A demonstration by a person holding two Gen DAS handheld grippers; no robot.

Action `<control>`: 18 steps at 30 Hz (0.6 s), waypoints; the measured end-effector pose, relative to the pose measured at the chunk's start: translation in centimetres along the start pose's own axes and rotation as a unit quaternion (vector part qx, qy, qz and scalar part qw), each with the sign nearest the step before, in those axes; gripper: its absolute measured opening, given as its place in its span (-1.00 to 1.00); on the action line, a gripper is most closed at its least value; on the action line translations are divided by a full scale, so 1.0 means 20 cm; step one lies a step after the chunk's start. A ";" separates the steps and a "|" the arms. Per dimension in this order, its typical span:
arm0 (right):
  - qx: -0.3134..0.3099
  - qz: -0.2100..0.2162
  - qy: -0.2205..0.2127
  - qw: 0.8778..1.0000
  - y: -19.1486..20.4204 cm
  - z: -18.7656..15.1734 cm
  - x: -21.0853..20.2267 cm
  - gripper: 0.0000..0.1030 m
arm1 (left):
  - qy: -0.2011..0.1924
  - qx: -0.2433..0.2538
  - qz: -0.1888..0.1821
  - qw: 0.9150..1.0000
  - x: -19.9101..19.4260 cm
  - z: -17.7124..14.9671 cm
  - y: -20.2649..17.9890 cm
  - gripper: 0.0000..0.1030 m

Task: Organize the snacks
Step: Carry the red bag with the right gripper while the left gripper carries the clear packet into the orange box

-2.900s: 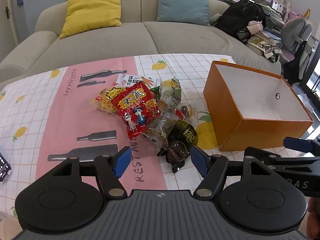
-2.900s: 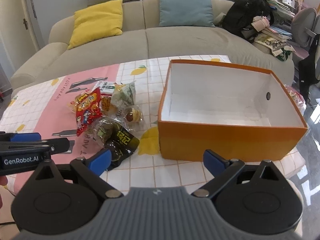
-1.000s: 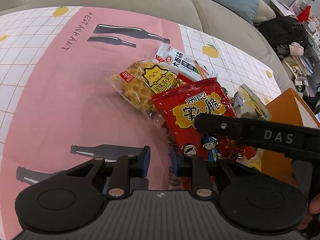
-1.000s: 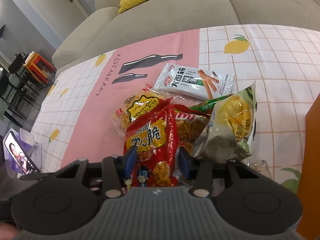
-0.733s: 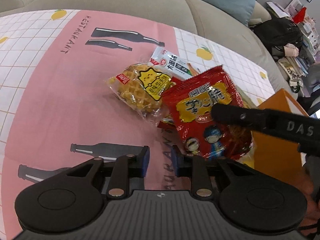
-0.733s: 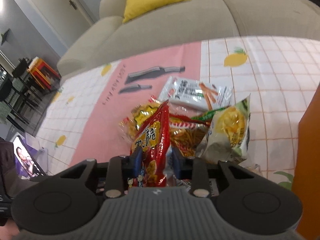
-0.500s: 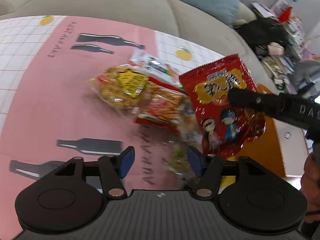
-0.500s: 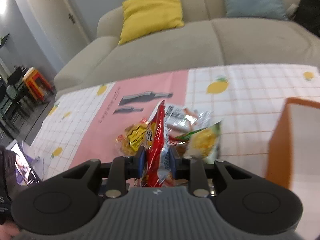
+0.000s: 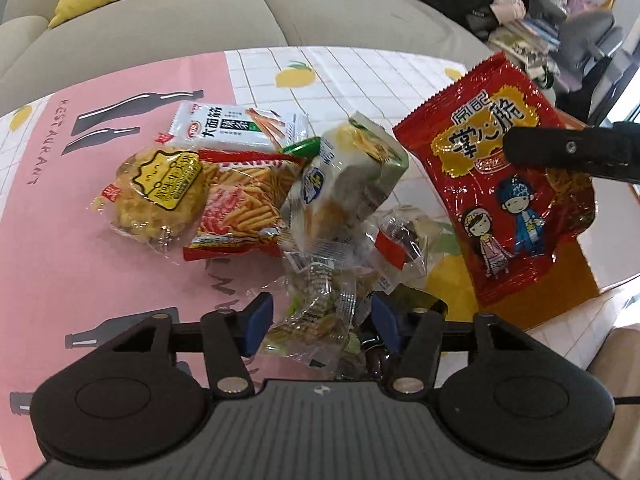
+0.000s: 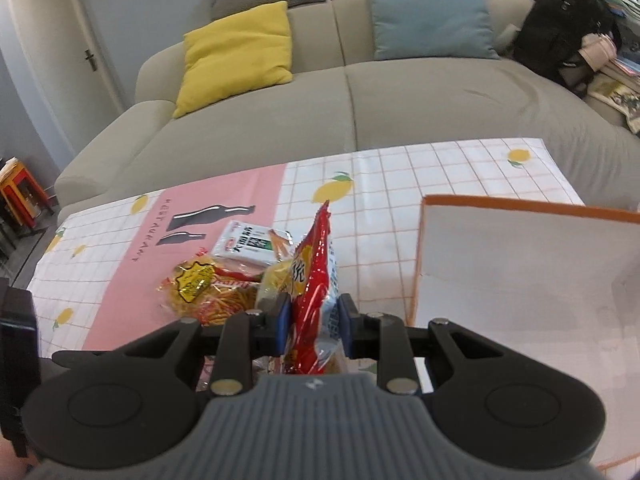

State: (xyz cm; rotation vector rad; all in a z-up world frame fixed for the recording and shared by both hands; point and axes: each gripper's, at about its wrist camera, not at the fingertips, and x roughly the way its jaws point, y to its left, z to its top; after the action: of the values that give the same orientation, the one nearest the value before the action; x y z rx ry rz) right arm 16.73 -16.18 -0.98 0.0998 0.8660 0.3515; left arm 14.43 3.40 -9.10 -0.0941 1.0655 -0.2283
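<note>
Grip, right: your right gripper is clamped on the red snack bag, which stands edge-on between the blue pads, long axis running up and away from you.
Grip, left: your left gripper is closing, with a clear-wrapped snack between the pads; no pad presses on it yet.
Bag's place: the bag hangs clear of the tablecloth, above the pile's right edge.
Key relation: the orange box lies to the right of the bag and a little beyond; its near left wall stands between bag and white interior. Your right hand is the nearer one, so, as I judge it, you carry the bag rightward over that wall before letting go.
In the way: only the box rim; keep the bag's lower corner above it.
Pile: waffle pack, stick-snack bag, green-white pouch, then the white noodle-stick packet farthest back.
Beyond: sofa with yellow cushion and blue cushion, well apart from the work.
</note>
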 end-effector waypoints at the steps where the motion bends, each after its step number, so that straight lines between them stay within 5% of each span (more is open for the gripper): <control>1: -0.001 -0.001 0.000 1.000 0.00 -0.01 0.00 -0.56 | 0.002 0.005 0.005 1.000 0.01 0.00 -0.01 0.22; 12: 0.004 0.000 0.004 1.000 -0.02 -0.03 0.01 -0.55 | 0.006 -0.005 0.019 1.000 0.01 0.01 -0.03 -0.37; 18: 0.004 0.004 -0.002 1.000 -0.01 -0.03 -0.02 -0.55 | -0.020 -0.033 0.017 0.999 -0.11 0.00 0.00 -0.39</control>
State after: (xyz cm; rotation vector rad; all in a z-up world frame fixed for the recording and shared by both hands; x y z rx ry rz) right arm 16.09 -16.57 -1.22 0.1117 0.8623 0.3560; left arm 13.47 3.92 -7.12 -0.1391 1.0344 -0.1609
